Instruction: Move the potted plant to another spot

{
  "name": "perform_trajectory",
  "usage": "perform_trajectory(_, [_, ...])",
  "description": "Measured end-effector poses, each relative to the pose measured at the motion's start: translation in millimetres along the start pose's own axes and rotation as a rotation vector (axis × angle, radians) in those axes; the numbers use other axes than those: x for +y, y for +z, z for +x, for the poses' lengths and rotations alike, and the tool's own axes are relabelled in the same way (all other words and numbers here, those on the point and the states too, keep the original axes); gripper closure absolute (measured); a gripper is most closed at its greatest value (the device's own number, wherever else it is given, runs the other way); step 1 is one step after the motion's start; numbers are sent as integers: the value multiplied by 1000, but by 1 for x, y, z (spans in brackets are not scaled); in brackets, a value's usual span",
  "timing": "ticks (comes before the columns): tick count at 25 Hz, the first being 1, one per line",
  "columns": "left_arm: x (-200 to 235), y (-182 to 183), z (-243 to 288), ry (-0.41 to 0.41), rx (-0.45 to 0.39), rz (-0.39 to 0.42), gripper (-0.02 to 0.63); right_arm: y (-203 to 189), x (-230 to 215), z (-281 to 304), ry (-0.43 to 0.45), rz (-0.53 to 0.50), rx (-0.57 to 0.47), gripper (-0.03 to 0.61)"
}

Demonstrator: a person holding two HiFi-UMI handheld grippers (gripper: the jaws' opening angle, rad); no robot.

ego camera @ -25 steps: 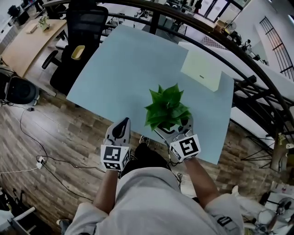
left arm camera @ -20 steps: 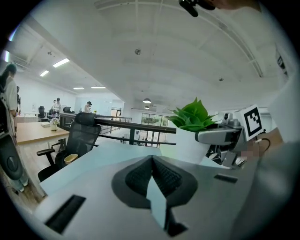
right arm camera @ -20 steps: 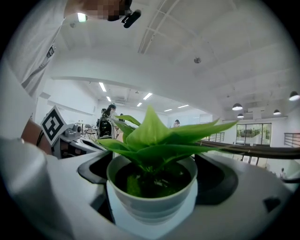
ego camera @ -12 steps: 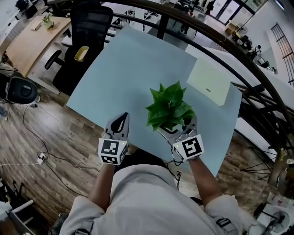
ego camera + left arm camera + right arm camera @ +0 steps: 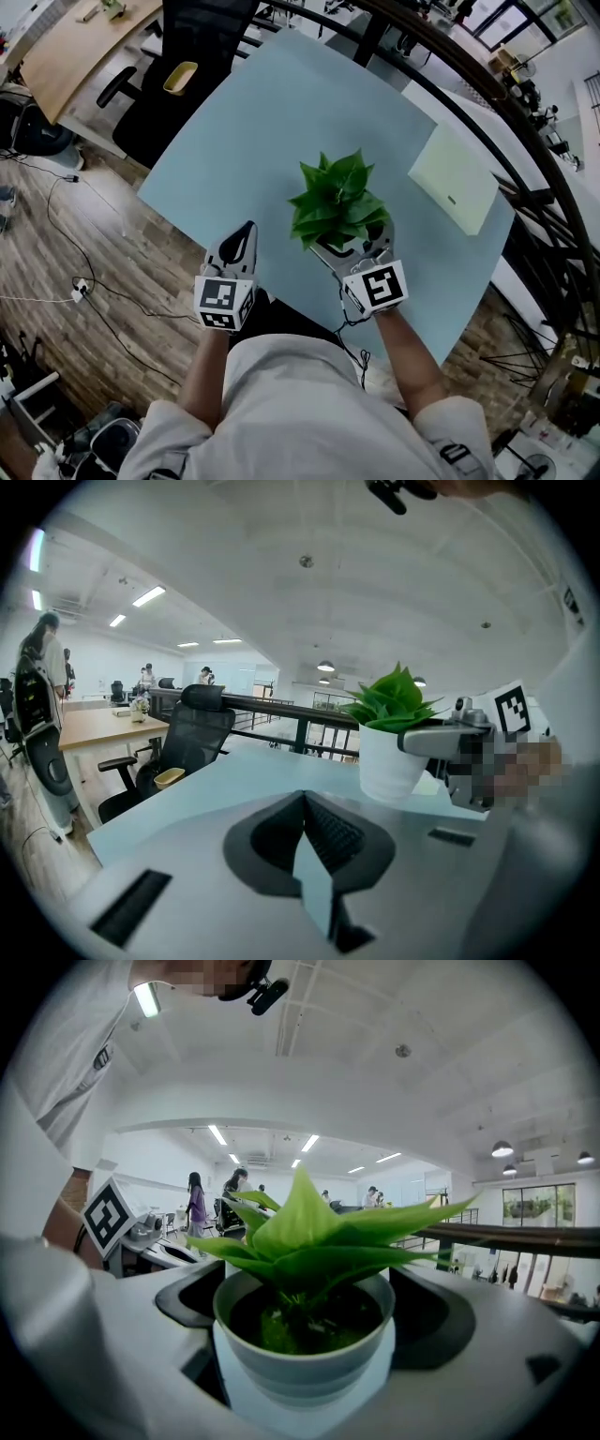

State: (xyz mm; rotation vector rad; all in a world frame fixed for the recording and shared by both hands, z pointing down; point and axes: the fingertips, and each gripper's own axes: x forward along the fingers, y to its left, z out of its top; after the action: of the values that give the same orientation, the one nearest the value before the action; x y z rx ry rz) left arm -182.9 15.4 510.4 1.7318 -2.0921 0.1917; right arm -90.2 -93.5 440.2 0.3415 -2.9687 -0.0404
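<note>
At near edge of tabletop point(image 5: 248, 122): potted plant point(image 5: 336, 199), upright, white pot clamped between jaws of right gripper point(image 5: 354, 244). Can't tell whether pot touches tabletop. Over same tabletop edge, further left: left gripper point(image 5: 245, 234), jaws pressed together, nothing between them. Toward tabletop's far right corner: pale flat box point(image 5: 454, 180). Past tabletop's far left edge: black office chair point(image 5: 183, 42).
</note>
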Motion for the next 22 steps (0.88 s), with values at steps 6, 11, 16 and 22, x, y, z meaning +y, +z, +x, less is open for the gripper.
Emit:
perform_trajectory(6, [53,-11,13,23,32,-42,601,-12,10,64,36,17,35,35])
perform_trajectory(11, [94,-23,37,17,65,-52,601,-26,16,123,57,17,72,35])
perform_trajectory(16, [124,-34,53,14,92,-80,601,-45,17,164,55,35,111,35])
perform_trajectory(22, [164,-47,68,11,145,-114,601,-64,17,211,43,59,157,35])
